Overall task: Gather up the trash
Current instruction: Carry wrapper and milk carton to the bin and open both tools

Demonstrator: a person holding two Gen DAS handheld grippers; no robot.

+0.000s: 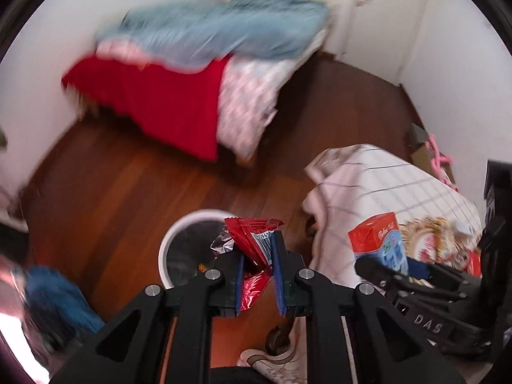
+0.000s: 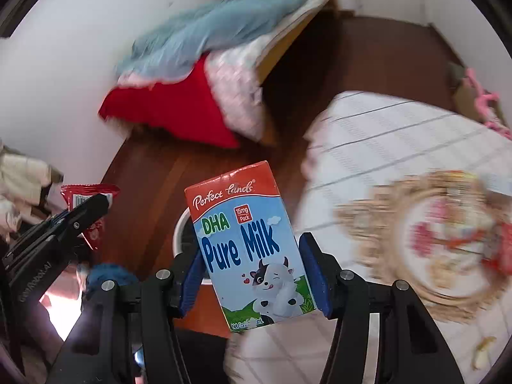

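Nearest the left wrist camera, the left gripper (image 1: 257, 265) pinches a red wrapper (image 1: 252, 240) over the white bin (image 1: 192, 220), whose dark inside blurs (contents unclear). To the right, the right gripper (image 2: 254, 275) clamps a milk carton (image 2: 246, 243) by its sides, above the bin's rim (image 2: 179, 230). Only the right view shows the patterned plate (image 2: 448, 236) on the checked cloth (image 2: 384, 134). Farther off, a bed (image 1: 204, 64) with red and blue covers stands against the wall.

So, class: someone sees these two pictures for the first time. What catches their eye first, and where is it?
The milk carton fills the middle of the right wrist view, clamped by the right gripper. In the left view, a red wrapper sits pinched in the left gripper above a white bin on the floor.
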